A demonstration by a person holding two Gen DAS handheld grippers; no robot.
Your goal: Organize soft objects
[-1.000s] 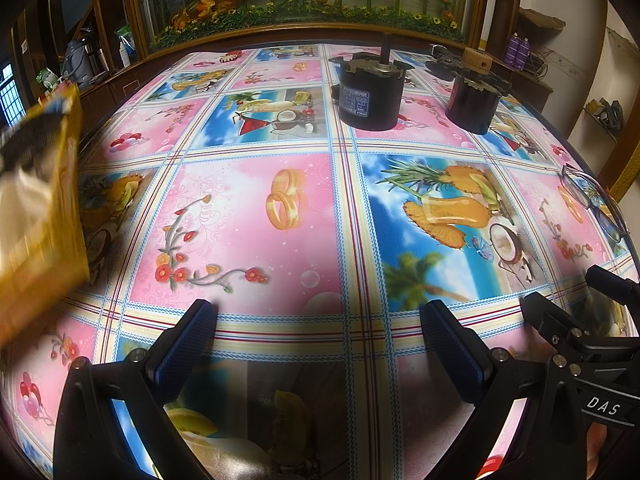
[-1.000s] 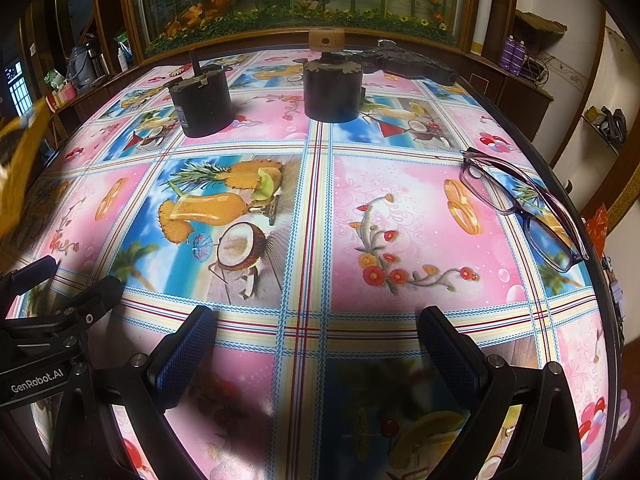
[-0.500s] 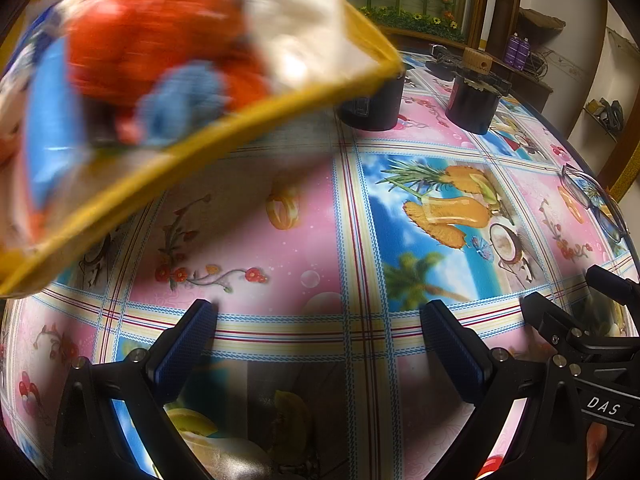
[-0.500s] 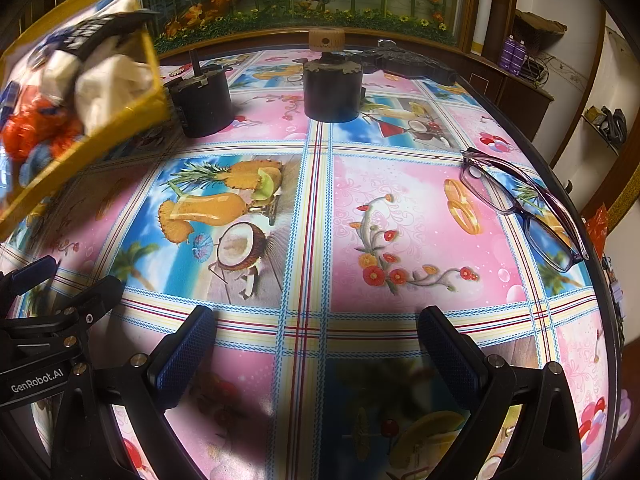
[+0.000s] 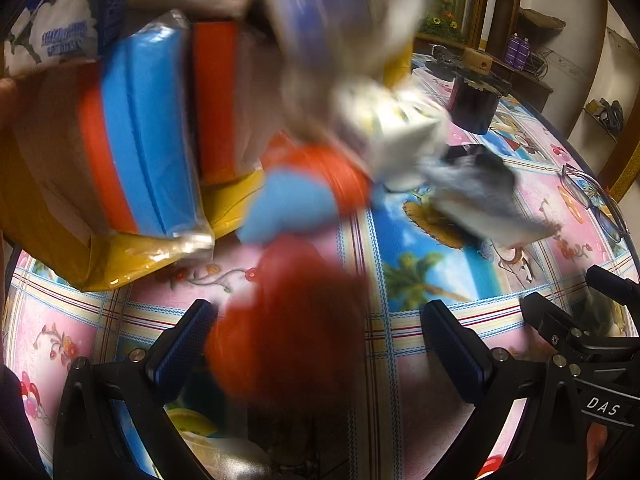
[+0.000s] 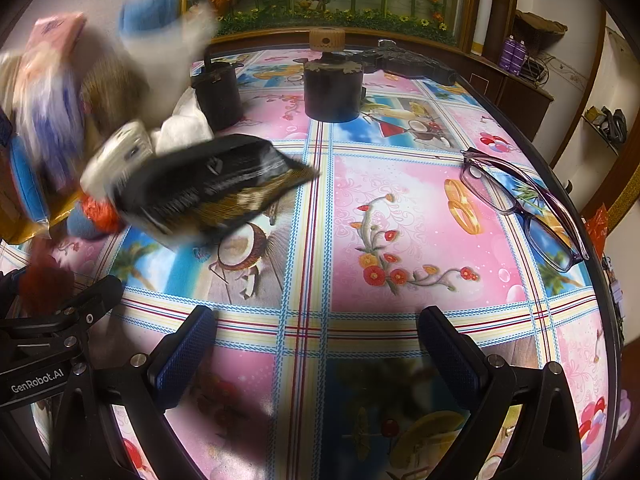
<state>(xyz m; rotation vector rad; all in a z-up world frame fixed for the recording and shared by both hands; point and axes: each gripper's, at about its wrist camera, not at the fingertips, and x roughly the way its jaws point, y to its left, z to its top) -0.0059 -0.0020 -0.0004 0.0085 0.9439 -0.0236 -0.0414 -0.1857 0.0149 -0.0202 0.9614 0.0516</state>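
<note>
Right, left wrist view first: our left gripper [image 5: 316,344] sits low over the tablecloth [image 5: 436,272], jaws spread wide, nothing clamped. A tipped yellow box [image 5: 120,256] fills 9 to 11 o'clock, with the blue-and-orange sponge pack [image 5: 148,152] leaning out of it (a hand's edge shows at 9 o'clock on the box, so we judge someone is pouring the load out). Soft items are in mid-air, all motion-blurred: a red fuzzy thing [image 5: 292,320] right between the pads, a blue-and-red one [image 5: 304,192] above it, a white pack [image 5: 400,128] and a grey-black pouch [image 5: 472,184] toward 2 o'clock. Tissue pack [image 5: 52,36] at 10 o'clock is in the box.

Right wrist view: right gripper [image 6: 316,348] likewise wide open and empty, parked above the cloth. The spill is at 9 to 10 o'clock: black pouch [image 6: 212,184] blurred, white pack [image 6: 120,152] behind it, pink pack [image 6: 56,52] at 10 o'clock. Two dark cylinders [image 6: 334,88] at 12 o'clock and glasses [image 6: 524,204] at 3 o'clock lie well apart from the pile.

We judge both grippers hold off because nothing has settled; sorting hasn't started. Risk: items bouncing toward the glasses.
</note>
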